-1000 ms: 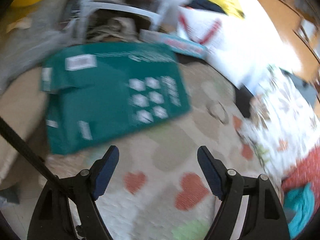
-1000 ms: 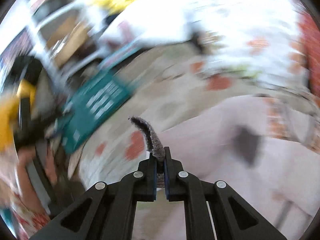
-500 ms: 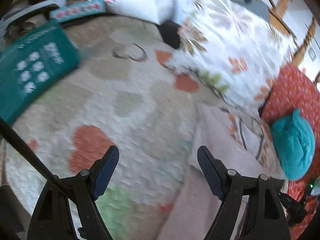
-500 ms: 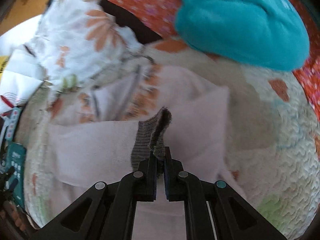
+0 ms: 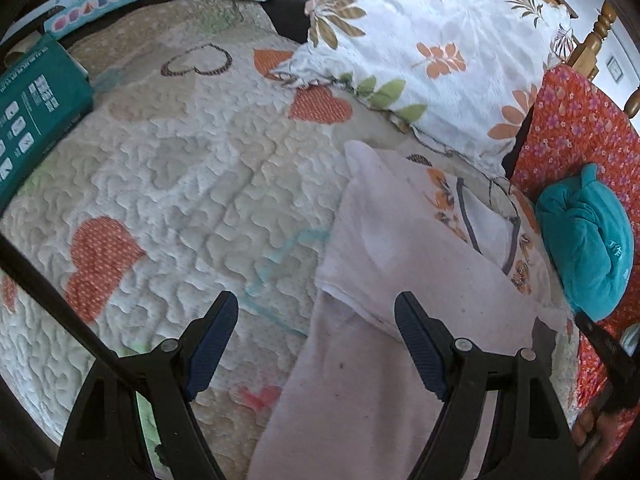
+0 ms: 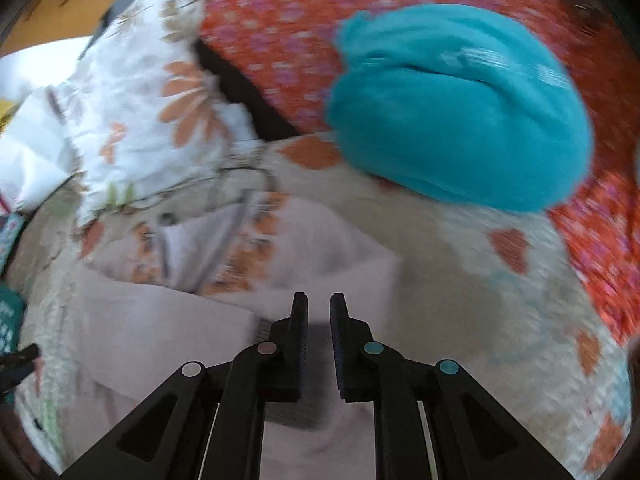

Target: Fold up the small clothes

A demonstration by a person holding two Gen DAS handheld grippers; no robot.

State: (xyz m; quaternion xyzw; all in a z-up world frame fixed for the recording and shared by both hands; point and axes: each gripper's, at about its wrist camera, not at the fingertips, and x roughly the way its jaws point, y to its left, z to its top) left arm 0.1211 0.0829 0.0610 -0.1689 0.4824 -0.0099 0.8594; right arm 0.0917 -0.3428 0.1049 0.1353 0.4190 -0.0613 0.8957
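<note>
**Hovering over the pale pink garment on the quilted bedspread**

Hanging above a cream quilted bedspread (image 5: pixel 208 184) stitched in wavy lines and scattered with orange dotted hearts, the left gripper (image 5: pixel 316 344) stands with its blue ribbed pads well apart and nothing between them. Its right pad sits over a pale pink cotton garment (image 5: pixel 380 340) that lies flat on the spread, soft and lightly creased, with a hemmed edge crossing just beyond the pads. A second pale piece printed with orange flowers and a grey curved line (image 5: pixel 472 216) lies on top at the garment's far end.

The right gripper (image 6: pixel 319 320) has just been opening; its black jaws stand a narrow gap apart above the same pink garment (image 6: pixel 160 320), and nothing is pinched between them. A dark grey ribbed scrap (image 6: pixel 296 408) lies on the pink cloth just under the fingers, though blur hides its shape.

A plush teal bundle (image 5: pixel 584 240) rests against an orange-red floral cushion (image 5: pixel 568 120); it carries small pale lettering too blurred to read. A white leaf-print pillow (image 5: pixel 432 44) is fuzzy and plump. At the left edge lies a teal cardboard box (image 5: pixel 36 96) with white icons and print too small to read.
</note>
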